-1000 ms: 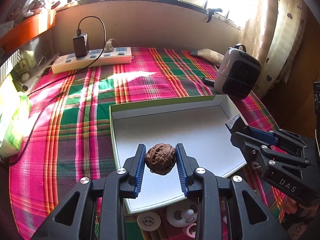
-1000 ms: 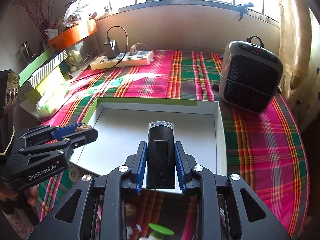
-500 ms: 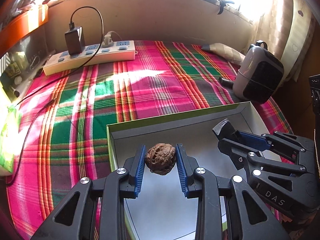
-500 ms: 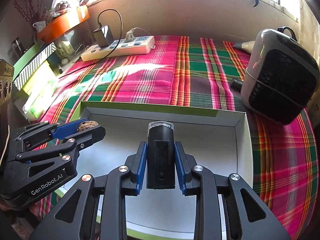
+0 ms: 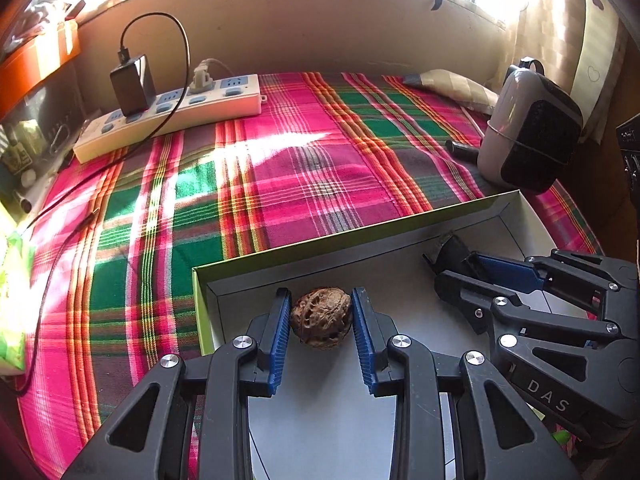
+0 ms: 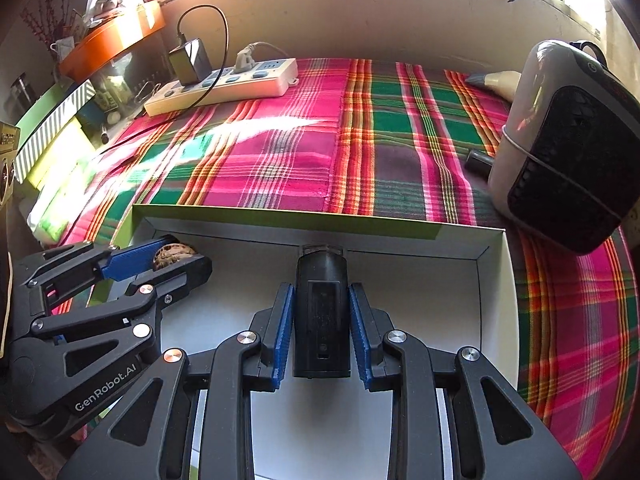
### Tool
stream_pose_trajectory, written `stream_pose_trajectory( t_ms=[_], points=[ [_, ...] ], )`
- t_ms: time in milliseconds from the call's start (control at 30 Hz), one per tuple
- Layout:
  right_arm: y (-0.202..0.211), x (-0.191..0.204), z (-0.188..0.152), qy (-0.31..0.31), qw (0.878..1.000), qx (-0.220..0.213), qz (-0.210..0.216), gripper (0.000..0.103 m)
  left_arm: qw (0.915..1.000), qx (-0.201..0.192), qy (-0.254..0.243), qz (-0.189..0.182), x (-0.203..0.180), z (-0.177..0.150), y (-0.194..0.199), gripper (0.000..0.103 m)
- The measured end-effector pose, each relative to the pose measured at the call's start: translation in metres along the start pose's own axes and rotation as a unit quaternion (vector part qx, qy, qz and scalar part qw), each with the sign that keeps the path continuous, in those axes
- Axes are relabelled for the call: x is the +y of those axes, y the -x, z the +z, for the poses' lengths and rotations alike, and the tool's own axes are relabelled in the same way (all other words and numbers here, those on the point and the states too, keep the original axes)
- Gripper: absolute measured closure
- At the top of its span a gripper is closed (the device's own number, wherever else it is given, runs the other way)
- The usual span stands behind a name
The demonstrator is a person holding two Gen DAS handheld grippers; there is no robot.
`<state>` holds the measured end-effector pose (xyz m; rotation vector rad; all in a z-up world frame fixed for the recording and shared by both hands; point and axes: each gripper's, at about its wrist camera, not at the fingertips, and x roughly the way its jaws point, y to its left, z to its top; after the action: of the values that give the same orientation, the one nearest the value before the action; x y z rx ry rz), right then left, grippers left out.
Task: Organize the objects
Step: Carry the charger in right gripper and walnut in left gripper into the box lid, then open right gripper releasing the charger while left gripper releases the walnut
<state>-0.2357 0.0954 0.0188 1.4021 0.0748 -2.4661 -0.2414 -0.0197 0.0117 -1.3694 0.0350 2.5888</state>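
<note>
both things are over the white box but not set down yet — the left tongs pinch a walnut near its far left corner, the right tongs pinch a black tube mid-box.

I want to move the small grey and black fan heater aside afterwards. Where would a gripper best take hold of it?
Judging by shape, grip the thin black loop handle on top of the grey and black fan heater, coming from above. Its rounded body looks too wide and smooth for the jaws, and it stands upright on the plaid cloth.
</note>
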Motion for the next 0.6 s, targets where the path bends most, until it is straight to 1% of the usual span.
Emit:
stream_pose_trajectory(
  t_ms=[467,600],
  points=[
    [-0.0002,0.0012,-0.0012,0.003,1.000,-0.001,-0.003,0.074,1.0000,0.001,-0.003,0.009,-0.0009,0.0005,-0.0018,0.074],
    [0.0016,0.0013,-0.0002,0.001,1.000,-0.004,-0.004,0.074,1.0000,0.001,0.004,0.009,0.0011,-0.0002,-0.0003,0.073]
  ],
)
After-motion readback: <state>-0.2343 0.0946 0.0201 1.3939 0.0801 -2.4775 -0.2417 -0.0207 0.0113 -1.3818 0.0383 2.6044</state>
